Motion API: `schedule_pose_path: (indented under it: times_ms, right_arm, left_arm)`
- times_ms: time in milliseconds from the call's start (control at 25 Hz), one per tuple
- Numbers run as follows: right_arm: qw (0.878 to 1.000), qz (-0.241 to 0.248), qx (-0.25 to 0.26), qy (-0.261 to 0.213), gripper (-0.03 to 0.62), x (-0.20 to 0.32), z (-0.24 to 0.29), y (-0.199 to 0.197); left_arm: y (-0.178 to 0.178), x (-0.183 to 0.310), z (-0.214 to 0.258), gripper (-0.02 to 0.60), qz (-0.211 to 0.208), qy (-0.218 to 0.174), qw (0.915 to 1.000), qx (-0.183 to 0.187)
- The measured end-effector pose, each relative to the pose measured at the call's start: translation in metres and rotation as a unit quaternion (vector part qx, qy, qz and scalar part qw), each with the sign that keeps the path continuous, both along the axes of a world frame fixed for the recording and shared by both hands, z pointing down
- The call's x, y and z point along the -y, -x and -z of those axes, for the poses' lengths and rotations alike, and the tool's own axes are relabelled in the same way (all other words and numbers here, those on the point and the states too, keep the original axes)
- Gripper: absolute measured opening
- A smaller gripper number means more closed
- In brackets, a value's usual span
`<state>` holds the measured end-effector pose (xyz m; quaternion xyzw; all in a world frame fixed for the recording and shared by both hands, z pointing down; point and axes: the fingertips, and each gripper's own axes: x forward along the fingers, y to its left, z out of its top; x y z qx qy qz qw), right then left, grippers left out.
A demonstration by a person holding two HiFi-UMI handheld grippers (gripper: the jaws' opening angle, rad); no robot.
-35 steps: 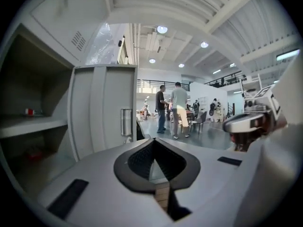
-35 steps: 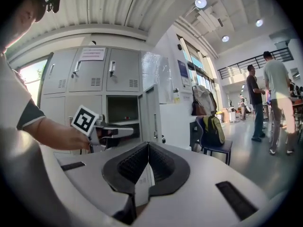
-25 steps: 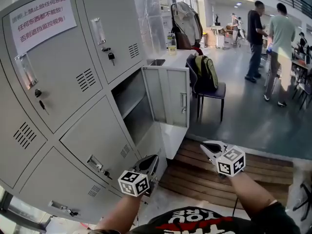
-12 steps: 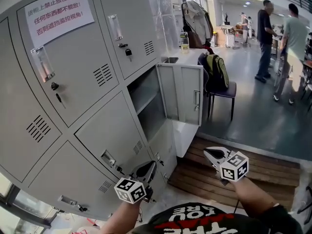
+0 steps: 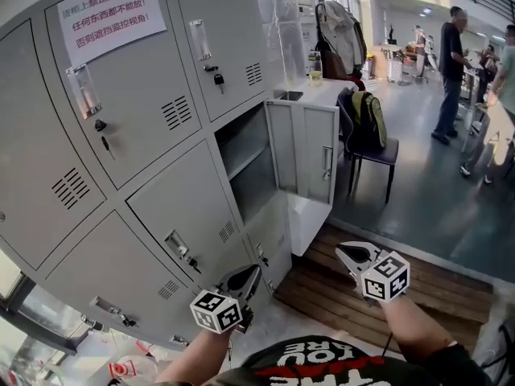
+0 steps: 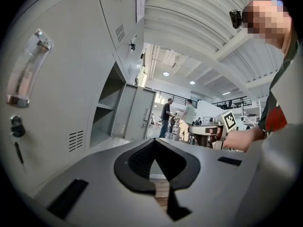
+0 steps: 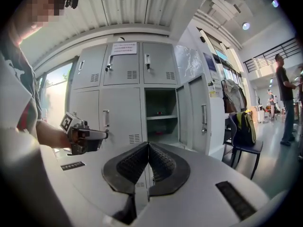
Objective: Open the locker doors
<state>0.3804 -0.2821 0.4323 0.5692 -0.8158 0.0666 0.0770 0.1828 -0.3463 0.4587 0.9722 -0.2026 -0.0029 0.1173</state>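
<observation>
A grey locker bank [image 5: 145, 135] fills the left of the head view. One middle-row door [image 5: 304, 161] stands swung open, showing a shelved compartment [image 5: 245, 163]. The other doors are closed, and the one beside it has a handle [image 5: 179, 248] with a key. My left gripper [image 5: 251, 273] is shut and empty, pointing level, close in front of the low lockers and touching nothing. In the left gripper view a clear handle [image 6: 26, 70] and a key [image 6: 18, 126] pass on the left. My right gripper [image 5: 342, 252] is shut and empty over the wooden platform, facing the open door [image 7: 201, 115].
A slatted wooden platform [image 5: 338, 288] lies before the lockers. A chair with a green backpack [image 5: 366, 119] stands just past the open door. People [image 5: 451, 63] stand on the far right. A paper notice [image 5: 109, 18] is taped to an upper door. Bags [image 5: 121, 368] lie bottom left.
The head view has swung so that the lockers sit further right and more of the lower row shows. My left gripper drifted slightly down and left in the picture. Both grippers stay shut.
</observation>
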Motion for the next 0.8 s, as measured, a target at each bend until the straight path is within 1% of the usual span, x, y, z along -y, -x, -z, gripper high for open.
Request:
schedule_pose_path:
  times_ms: [120, 240, 320, 400, 480, 640, 800]
  right_arm:
    - [1.0, 0.013, -0.012, 0.01, 0.034, -0.008, -0.006, 0.004]
    - [0.999, 0.034, -0.007, 0.015, 0.034, -0.017, -0.011, 0.014]
    - [0.999, 0.045, -0.005, 0.014, 0.034, -0.019, -0.012, 0.026]
    - [0.999, 0.052, -0.004, 0.014, 0.034, -0.022, -0.013, 0.047]
    - [0.998, 0.061, -0.005, 0.014, 0.034, -0.026, -0.012, 0.077]
    - [0.997, 0.075, -0.005, 0.006, 0.034, -0.035, -0.007, 0.153]
    - [0.997, 0.074, 0.008, -0.001, 0.034, -0.044, -0.006, 0.247]
  left_arm:
    - [0.003, -0.019, -0.007, 0.006, 0.013, 0.011, 0.9999, 0.001]
    - [0.007, -0.039, -0.013, 0.006, 0.025, 0.024, 0.9994, -0.004]
    - [0.013, -0.049, -0.014, 0.006, 0.029, 0.024, 0.9993, -0.006]
    - [0.028, -0.058, -0.013, 0.006, 0.031, 0.021, 0.9993, -0.004]
    - [0.055, -0.063, -0.009, 0.006, 0.035, 0.014, 0.9993, -0.005]
    - [0.127, -0.072, -0.001, 0.006, 0.043, 0.003, 0.999, -0.012]
    - [0.207, -0.089, -0.004, 0.006, 0.029, -0.004, 0.9995, 0.009]
